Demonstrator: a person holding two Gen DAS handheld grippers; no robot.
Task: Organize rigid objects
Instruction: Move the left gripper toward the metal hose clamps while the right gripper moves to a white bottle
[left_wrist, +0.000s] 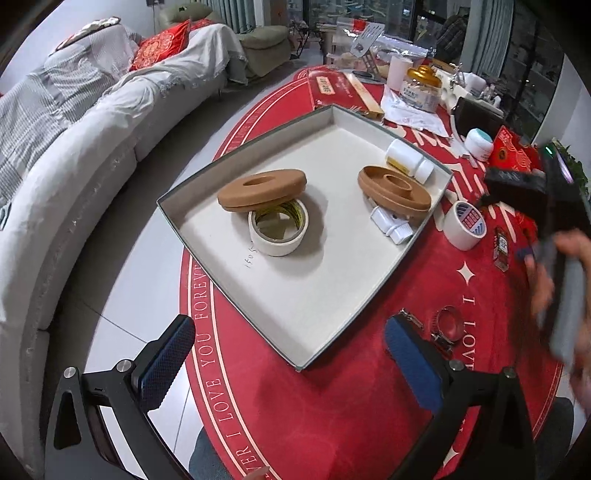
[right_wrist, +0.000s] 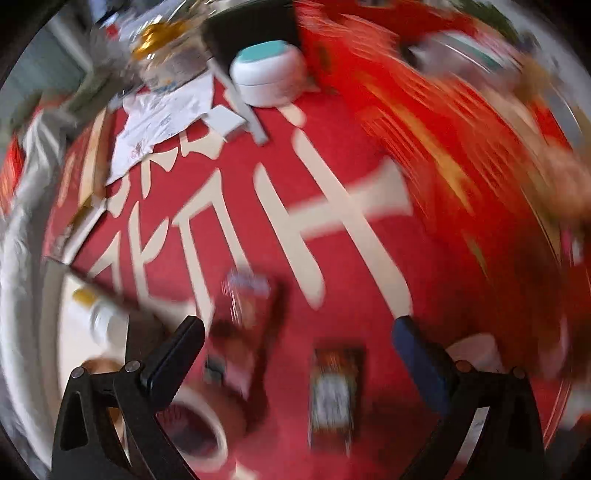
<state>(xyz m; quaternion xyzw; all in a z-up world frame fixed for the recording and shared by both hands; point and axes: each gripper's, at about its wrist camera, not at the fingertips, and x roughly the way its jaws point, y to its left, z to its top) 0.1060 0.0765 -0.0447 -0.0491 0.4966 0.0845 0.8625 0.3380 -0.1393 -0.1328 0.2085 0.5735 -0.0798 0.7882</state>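
A shallow grey-edged box (left_wrist: 295, 280) sits on the red tablecloth (left_wrist: 332, 406). In it are two brown rings (left_wrist: 262, 189) (left_wrist: 394, 187), a white tape roll (left_wrist: 277, 229) under the left ring, a white bottle (left_wrist: 408, 158) and a small white piece (left_wrist: 390, 224). My left gripper (left_wrist: 288, 354) is open and empty over the box's near corner. My right gripper (right_wrist: 299, 350) is open and empty above the cloth; its view is blurred. It appears at the right edge of the left wrist view (left_wrist: 554, 206). A tape roll (left_wrist: 464, 225) (right_wrist: 195, 424) lies outside the box.
A metal hose clamp (left_wrist: 445, 326) and a small packet (left_wrist: 501, 247) (right_wrist: 334, 391) lie on the cloth. A white jar with a teal lid (right_wrist: 267, 74) (left_wrist: 479, 142), papers (right_wrist: 162, 118), a gold-lidded jar (left_wrist: 424, 86) and boxes crowd the far side. A sofa (left_wrist: 74, 147) stands left.
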